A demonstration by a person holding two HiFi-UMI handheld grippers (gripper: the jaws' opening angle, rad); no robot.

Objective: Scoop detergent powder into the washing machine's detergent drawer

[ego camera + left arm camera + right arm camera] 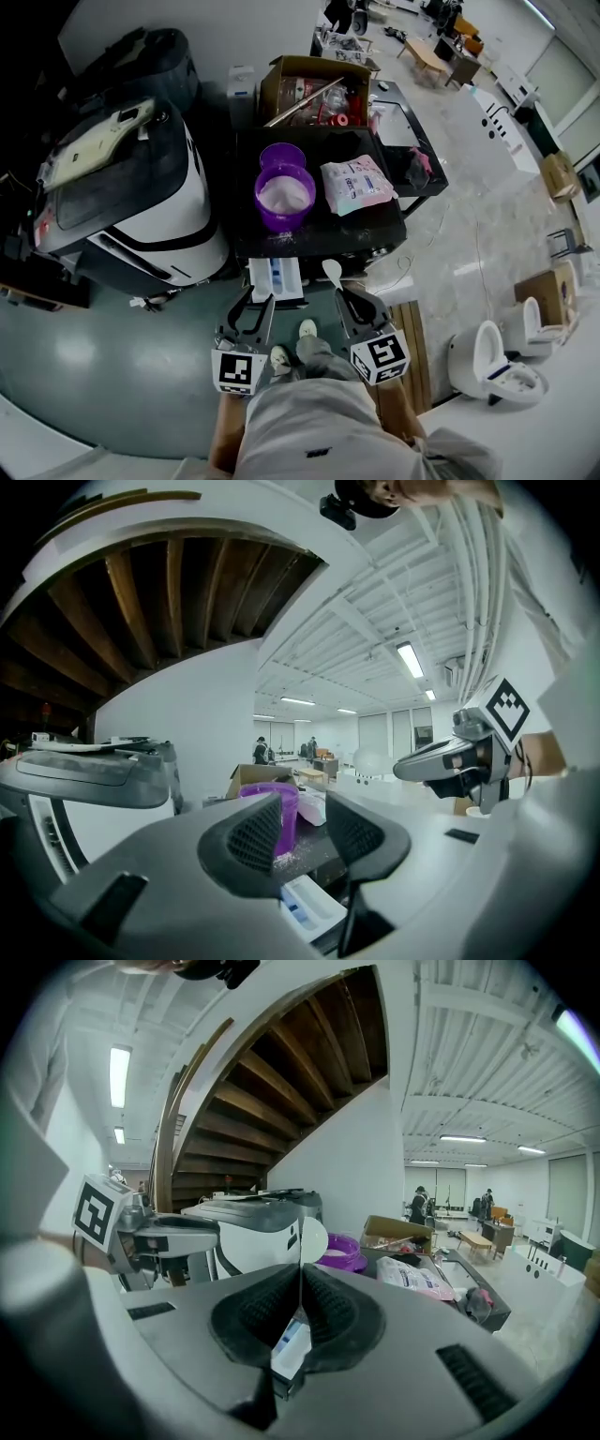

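A thin white scoop (332,272) with a rounded bowl was pinched by its handle in the right gripper (349,298), just right of the pulled-out white drawer (277,277) and near the purple tub (285,199) of powder, while the left gripper (251,314) was held spread, gripping nothing.

Open cardboard box (314,89) full of clutter at the far side, with a pink-and-white packet (356,183) lying flat just in front of it. White-and-black appliance (141,202) with a grey lid stands to the left; a white toilet (492,361) sits on the floor at lower right, a carton (546,286) near it. Wooden staircase (281,1082) seen from below in the right gripper view; two people (419,1206) stand far off down the hall.
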